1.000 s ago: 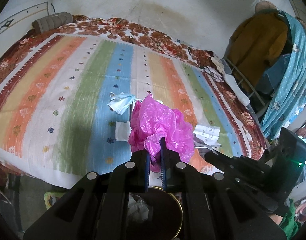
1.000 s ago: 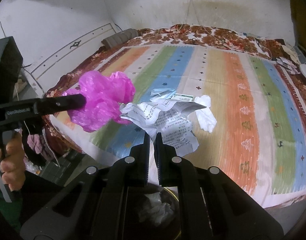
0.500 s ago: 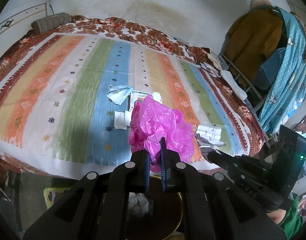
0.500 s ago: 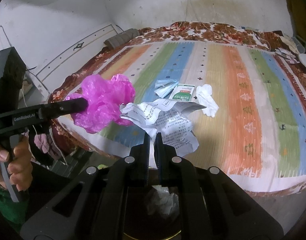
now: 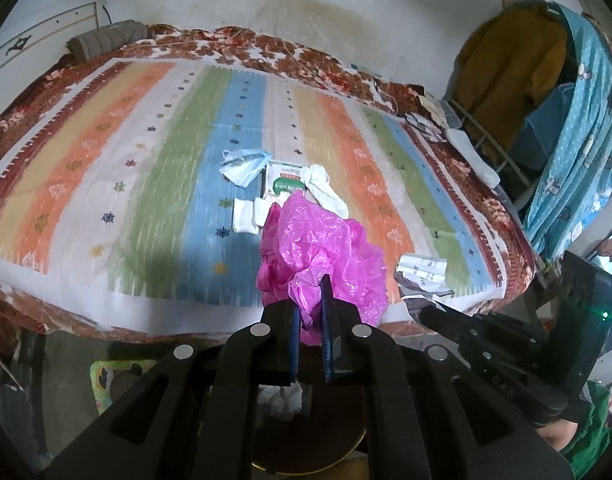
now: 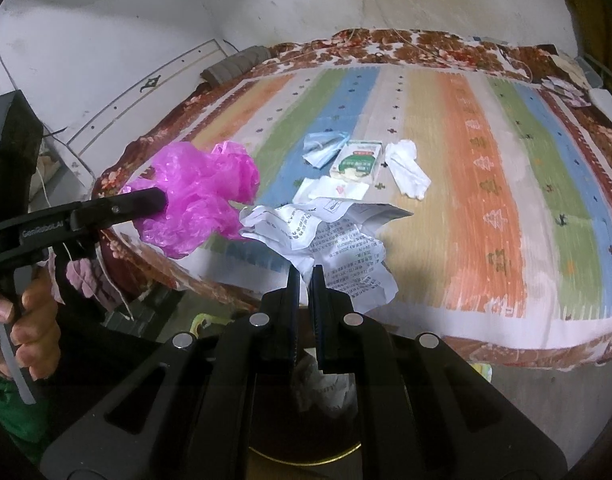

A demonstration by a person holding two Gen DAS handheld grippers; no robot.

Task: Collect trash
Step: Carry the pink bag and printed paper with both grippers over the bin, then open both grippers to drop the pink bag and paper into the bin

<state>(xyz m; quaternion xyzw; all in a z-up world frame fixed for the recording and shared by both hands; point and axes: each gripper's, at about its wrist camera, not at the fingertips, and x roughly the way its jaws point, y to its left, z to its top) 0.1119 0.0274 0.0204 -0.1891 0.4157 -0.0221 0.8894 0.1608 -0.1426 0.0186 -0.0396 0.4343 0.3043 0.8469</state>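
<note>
Left gripper (image 5: 311, 312) was clamped on a crumpled pink plastic bag (image 5: 322, 256), seen at centre of the left wrist view. Right gripper (image 6: 304, 280) was closed on a crumpled printed paper sheet (image 6: 330, 240), at centre of the right wrist view. Both pieces hung above a round bin (image 6: 306, 436) at the lower centre of each view, with white waste already inside. The step in hand appeared to be the drop: each gripper would need to open over the bin mouth. On the striped bed (image 6: 486, 208) lay more trash: a blue face mask (image 6: 324, 146), a green-and-white box (image 6: 358, 162), a white tissue (image 6: 406, 168) and a folded white wrapper (image 6: 330, 190). Nothing visibly blocked the bin.
</note>
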